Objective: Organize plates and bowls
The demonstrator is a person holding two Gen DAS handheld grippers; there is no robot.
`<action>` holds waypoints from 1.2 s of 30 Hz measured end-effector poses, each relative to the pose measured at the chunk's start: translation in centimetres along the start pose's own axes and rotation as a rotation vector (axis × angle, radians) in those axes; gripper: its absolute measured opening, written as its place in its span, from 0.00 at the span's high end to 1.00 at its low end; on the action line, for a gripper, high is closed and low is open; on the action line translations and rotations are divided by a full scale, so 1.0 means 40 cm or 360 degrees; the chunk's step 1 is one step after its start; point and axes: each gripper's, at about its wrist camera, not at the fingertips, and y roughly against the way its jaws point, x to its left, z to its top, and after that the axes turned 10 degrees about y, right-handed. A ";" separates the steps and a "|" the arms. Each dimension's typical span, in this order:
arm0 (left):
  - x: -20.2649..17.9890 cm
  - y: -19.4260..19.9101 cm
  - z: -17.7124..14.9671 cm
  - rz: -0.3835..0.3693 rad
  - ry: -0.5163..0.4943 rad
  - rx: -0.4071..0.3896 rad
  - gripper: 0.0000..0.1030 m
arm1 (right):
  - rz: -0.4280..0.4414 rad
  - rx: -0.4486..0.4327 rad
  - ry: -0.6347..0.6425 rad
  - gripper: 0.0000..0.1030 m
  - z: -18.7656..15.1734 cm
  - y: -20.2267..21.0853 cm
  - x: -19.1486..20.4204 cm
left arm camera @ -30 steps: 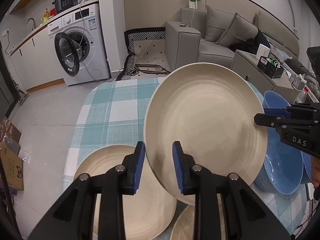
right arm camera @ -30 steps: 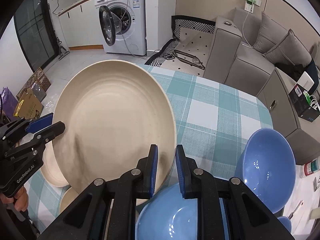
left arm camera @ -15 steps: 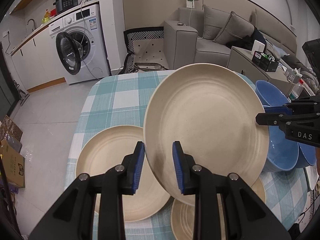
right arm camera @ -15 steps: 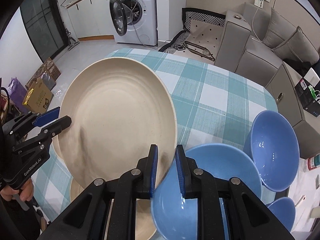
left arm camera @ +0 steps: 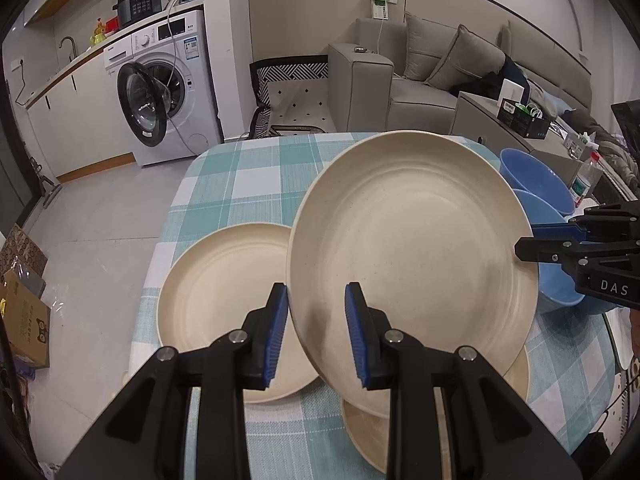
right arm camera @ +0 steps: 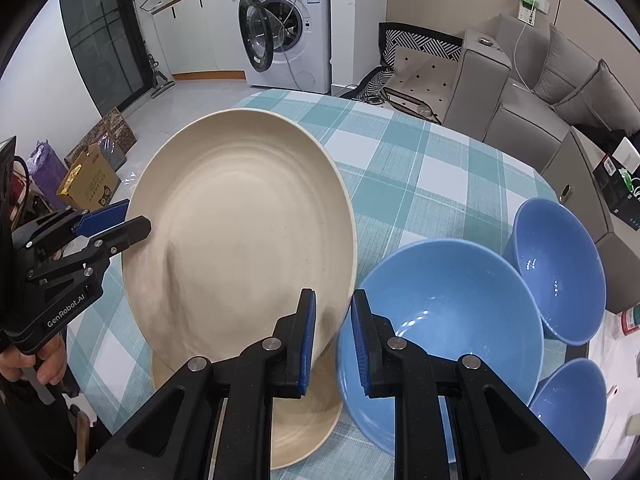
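Both grippers hold one large beige plate (left arm camera: 412, 248) by opposite rims, lifted above the table. My left gripper (left arm camera: 316, 332) is shut on its near rim; it also shows in the right wrist view (right arm camera: 120, 224). My right gripper (right arm camera: 333, 336) is shut on the other rim of the plate (right arm camera: 240, 248), and shows in the left wrist view (left arm camera: 532, 240). A second beige plate (left arm camera: 224, 304) lies on the table to the left. A third beige plate (right arm camera: 304, 424) lies under the held one. Three blue bowls (right arm camera: 444, 320) (right arm camera: 560, 268) (right arm camera: 568, 404) stand at the right.
The table has a teal and white checked cloth (right arm camera: 420, 168). A washing machine (left arm camera: 160, 92) with its door open stands beyond it, and a grey sofa (left arm camera: 420, 76) at the back right. Cardboard boxes (left arm camera: 24, 320) sit on the floor left of the table.
Both grippers have lifted the held plate higher and drawn back; more of the table, the left plate and the plate beneath now show. Both grips are unchanged.
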 end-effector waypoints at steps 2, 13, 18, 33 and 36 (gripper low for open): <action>0.001 -0.001 -0.010 0.0003 0.0003 0.0008 0.74 | 0.0006 -0.0002 0.0006 0.82 -0.014 0.001 0.008; 0.018 -0.006 -0.060 -0.0015 0.0050 0.0046 0.74 | 0.0027 -0.0038 0.0022 0.82 -0.065 0.022 0.044; 0.022 -0.011 -0.085 -0.0017 0.0054 0.0067 0.74 | 0.0029 -0.0044 0.0042 0.82 -0.090 0.022 0.060; 0.011 -0.026 -0.142 -0.0025 0.0038 0.0113 0.74 | 0.0054 -0.0010 0.0028 0.82 -0.168 -0.015 0.078; 0.009 -0.025 -0.146 -0.0026 0.0037 0.0113 0.74 | 0.0067 -0.0010 0.0017 0.82 -0.182 -0.017 0.078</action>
